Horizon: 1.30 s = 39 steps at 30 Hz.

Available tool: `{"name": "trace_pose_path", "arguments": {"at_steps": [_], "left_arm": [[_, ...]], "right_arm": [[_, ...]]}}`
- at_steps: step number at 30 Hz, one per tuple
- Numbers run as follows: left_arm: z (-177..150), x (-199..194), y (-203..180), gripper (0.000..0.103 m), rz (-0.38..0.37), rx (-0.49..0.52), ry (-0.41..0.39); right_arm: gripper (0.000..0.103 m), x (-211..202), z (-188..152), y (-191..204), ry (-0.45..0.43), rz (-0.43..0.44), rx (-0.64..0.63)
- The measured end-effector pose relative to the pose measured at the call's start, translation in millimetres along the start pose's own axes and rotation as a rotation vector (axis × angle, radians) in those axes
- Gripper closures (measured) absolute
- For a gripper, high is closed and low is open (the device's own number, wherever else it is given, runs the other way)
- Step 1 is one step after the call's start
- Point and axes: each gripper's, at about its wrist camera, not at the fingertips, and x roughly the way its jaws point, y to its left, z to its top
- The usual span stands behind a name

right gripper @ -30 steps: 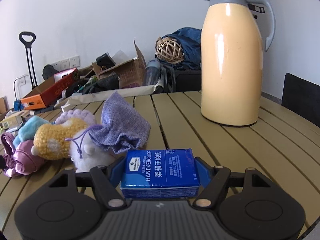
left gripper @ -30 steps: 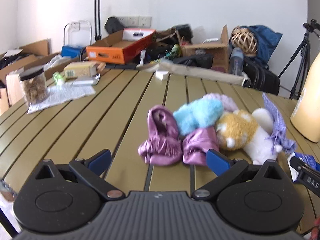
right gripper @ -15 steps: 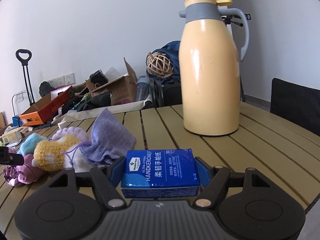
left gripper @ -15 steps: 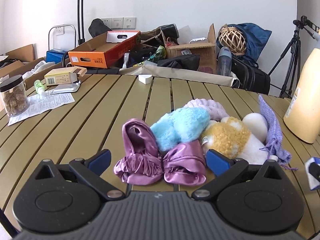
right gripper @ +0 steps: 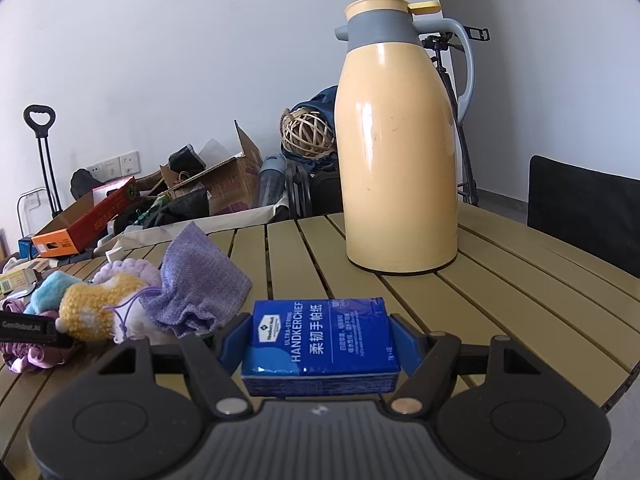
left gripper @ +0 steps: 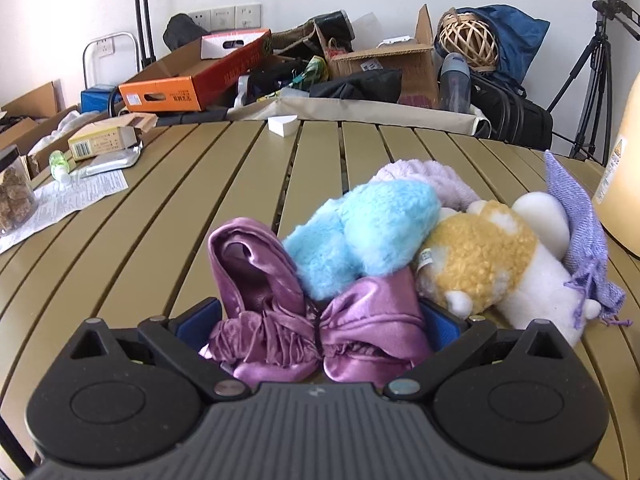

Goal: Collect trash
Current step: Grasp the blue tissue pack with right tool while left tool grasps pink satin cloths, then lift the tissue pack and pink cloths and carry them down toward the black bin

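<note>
Right gripper (right gripper: 322, 340) clamps blue tissue pack (right gripper: 320, 334). Left gripper (left gripper: 320, 316) jaws spread around purple satin pouch (left gripper: 316, 320); contact unclear.

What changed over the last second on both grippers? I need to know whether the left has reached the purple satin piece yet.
The left gripper has advanced to the pile: the purple satin piece, a second ago ahead of its fingertips, now sits between its open fingers, not visibly clamped. The right gripper has drawn back from the yellow thermos, which looks smaller now. It still clamps the blue tissue pack. The plush pile itself looks undisturbed.
</note>
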Motion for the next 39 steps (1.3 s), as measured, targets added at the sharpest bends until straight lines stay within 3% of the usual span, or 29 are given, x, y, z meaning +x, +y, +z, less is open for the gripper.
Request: {"name": "trace_pose_path", "arguments": {"at_steps": [5,12,18,27,39], "left_arm": [[1,15,1,0.0,-0.006,-0.003,0.042],[-1,16,-2,0.0,0.012,-0.001,0.039],[-4,8,-7,0.02,0.001,0.018,0.013],[-8,-10,-2,0.041,-0.006,-0.005,-0.031],[-23,-46,8,0.048,-0.023,-0.048,-0.076]], "right_arm": [[0.031,-1,-1,0,-0.001,0.003,-0.001],[0.031,-1,-1,0,0.002,0.002,0.0],[0.031,-2,-1,0,0.0,0.008,0.004],[0.031,-7,0,-2,-0.005,0.029,0.014],[0.031,-21,-1,-3,-0.02,0.07,0.035]]}}
